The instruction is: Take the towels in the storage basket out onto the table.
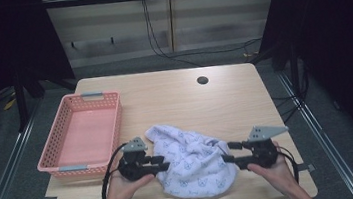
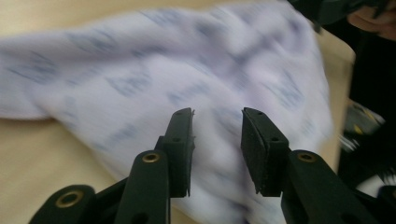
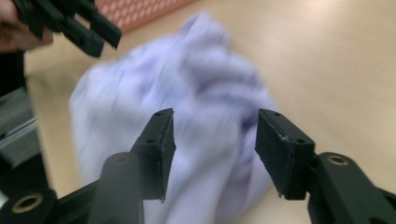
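A crumpled white cloth with a pale blue print (image 1: 191, 160) lies on the wooden table near its front edge. My left gripper (image 1: 164, 162) is at the cloth's left edge, held in a hand. In the left gripper view its jaws (image 2: 217, 116) stand apart, with the blurred cloth (image 2: 163, 70) behind the gap. My right gripper (image 1: 228, 153) is at the cloth's right edge. In the right gripper view it (image 3: 215, 119) is open too, pointing at the bunched cloth (image 3: 196, 84), with the left gripper (image 3: 79, 28) farther off.
A pink perforated basket (image 1: 53, 143) sits on the table's left side, its inside bare; its wall (image 3: 149, 9) also appears in the right gripper view. A round cable hole (image 1: 202, 80) lies near the far edge. Bare wood stretches behind the cloth.
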